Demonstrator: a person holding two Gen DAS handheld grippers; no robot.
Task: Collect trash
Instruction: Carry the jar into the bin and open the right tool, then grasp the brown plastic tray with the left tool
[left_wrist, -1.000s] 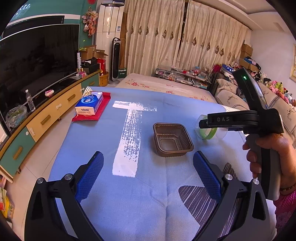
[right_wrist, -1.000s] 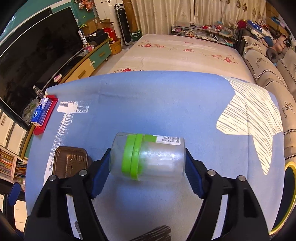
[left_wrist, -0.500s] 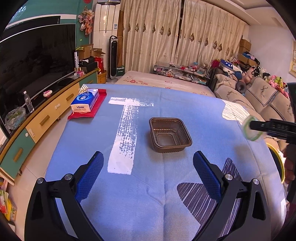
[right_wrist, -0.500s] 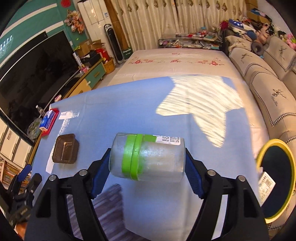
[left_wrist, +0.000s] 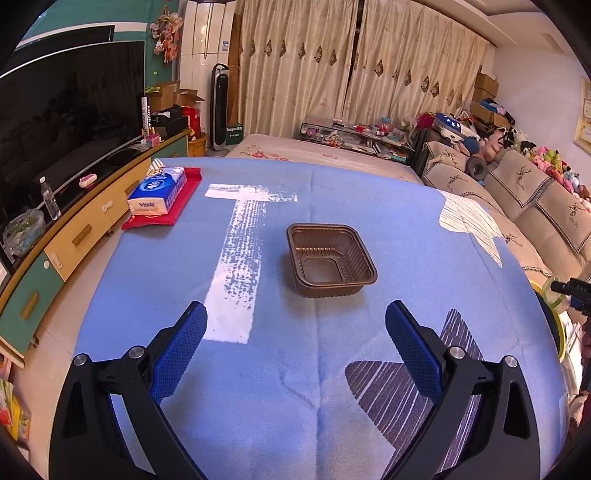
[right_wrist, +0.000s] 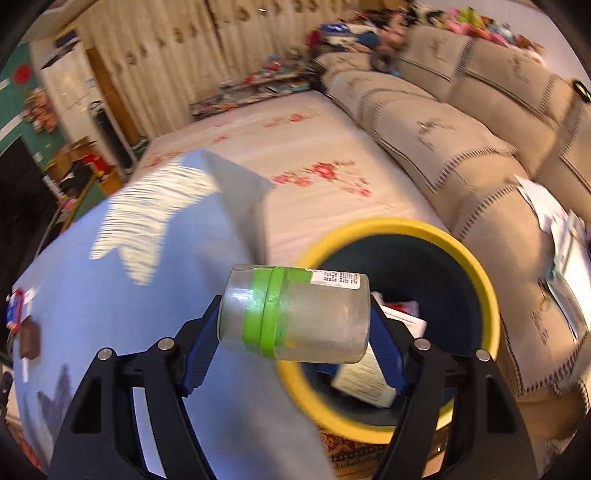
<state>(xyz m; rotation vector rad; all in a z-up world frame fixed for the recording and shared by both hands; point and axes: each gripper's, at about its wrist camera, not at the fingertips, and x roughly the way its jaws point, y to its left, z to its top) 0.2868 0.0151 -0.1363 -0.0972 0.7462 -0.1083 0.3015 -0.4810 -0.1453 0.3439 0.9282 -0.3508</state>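
Observation:
My right gripper (right_wrist: 295, 325) is shut on a clear plastic jar with a green band (right_wrist: 295, 314), held sideways in the air at the near rim of a yellow-rimmed trash bin (right_wrist: 476, 266) beside the table; paper waste lies inside the bin. A brown plastic food tray (left_wrist: 330, 264) sits on the blue tablecloth (left_wrist: 258, 387), ahead of my left gripper (left_wrist: 295, 354), which is open and empty a little above the cloth. The right gripper with the jar also shows at the far right edge of the left wrist view (left_wrist: 570, 291).
A tissue pack on a red mat (left_wrist: 159, 195) lies at the table's far left corner. A TV cabinet (left_wrist: 66, 236) runs along the left. A sofa (right_wrist: 461, 140) stands behind the bin, and a flowered bedspread (right_wrist: 295, 155) lies beyond the table.
My right gripper has carried the jar from above the table, rightward past its edge, to the yellow bin. My left gripper has stayed open and nearly still.

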